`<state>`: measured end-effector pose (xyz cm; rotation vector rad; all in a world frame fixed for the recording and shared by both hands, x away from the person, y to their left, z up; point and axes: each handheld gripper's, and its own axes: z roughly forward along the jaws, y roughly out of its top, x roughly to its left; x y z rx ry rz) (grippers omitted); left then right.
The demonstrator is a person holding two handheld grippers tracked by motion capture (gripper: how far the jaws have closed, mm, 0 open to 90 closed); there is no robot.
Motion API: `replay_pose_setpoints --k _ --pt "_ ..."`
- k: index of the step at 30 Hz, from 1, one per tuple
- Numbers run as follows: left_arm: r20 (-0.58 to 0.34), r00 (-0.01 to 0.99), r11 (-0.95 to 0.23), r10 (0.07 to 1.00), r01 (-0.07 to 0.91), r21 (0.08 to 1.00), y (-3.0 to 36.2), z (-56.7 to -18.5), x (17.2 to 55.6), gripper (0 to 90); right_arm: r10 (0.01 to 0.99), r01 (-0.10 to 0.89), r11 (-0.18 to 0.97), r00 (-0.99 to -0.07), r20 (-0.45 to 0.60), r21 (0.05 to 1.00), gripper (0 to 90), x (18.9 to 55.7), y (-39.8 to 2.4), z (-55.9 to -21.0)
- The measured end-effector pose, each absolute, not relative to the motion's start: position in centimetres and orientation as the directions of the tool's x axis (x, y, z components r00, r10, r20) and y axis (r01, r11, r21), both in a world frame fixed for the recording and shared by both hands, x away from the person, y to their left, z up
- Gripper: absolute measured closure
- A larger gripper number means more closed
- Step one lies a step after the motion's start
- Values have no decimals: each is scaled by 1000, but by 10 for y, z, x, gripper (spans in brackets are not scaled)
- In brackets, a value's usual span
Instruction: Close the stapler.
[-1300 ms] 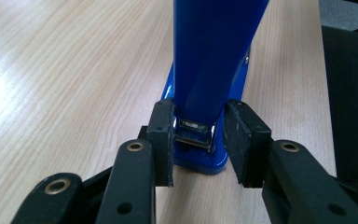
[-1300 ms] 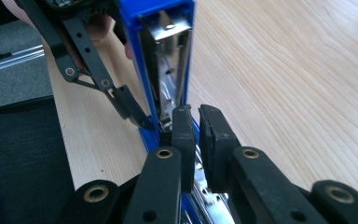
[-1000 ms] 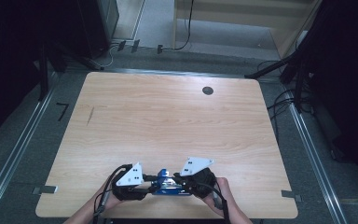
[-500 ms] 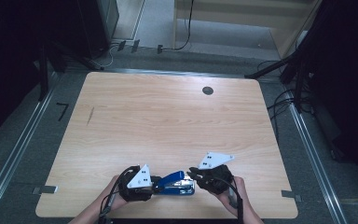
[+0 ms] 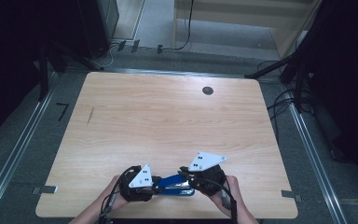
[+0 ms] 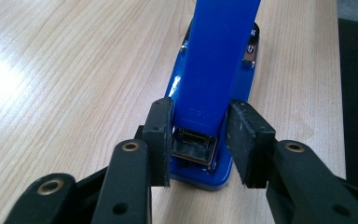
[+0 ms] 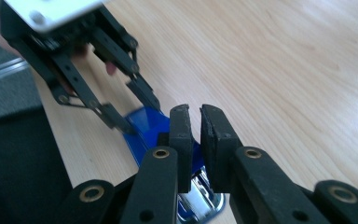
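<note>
Wood table in a dim room, grey floor and floor rails round it. The blue stapler sits at the near edge, about mid-width, between the two grippers.

Change vs a sec ago: in the high view the right gripper has pulled off to the right and its grey plate sits farther up the table. More of the stapler's length shows now, angled a bit instead of tucked between the hands. The left gripper has barely shifted.

Tools: left jaws pinch the stapler's near end. One pad is flat on the blue top arm, the other is right at its far side, so it looks like a hold. Right jaws are pressed nearly together w/ only a sliver between the pads, just over the stapler's metal end. Can't tell if the tips catch anything.

Meaning, prob.: left pins the stapler down while right works the other end, maybe lifting the top arm. That arm looks raised in the left gripper view, but not sure.

Around: cable hole far right on the tabletop and a dark scuff far left, both well apart from the work. Cables lie off the right edge. Nothing's in the way. Only risk is the stapler being close to the near edge.
</note>
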<state>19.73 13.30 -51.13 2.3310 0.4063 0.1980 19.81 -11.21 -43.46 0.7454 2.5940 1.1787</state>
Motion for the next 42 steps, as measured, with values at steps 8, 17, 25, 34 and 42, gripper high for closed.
replay_pose_setpoints --k 8,17,25,34,42 --pt "-9 927 -647 376 269 714 140 -511 201 531 534 408 633 -846 11 658 849 203 -117 -458" --pt "-30 890 -624 456 343 702 151 -511 208 313 533 431 639 -845 37 637 849 206 -118 -469" --pt "-40 862 -591 506 380 712 162 -507 211 262 542 454 627 -838 64 633 868 206 -120 -475" --pt "-43 843 -581 536 406 705 168 -506 214 217 541 448 635 -839 52 629 878 206 -119 -478" --pt "-11 800 -558 600 429 711 176 -502 217 134 593 457 547 -803 62 701 480 211 -134 -464"
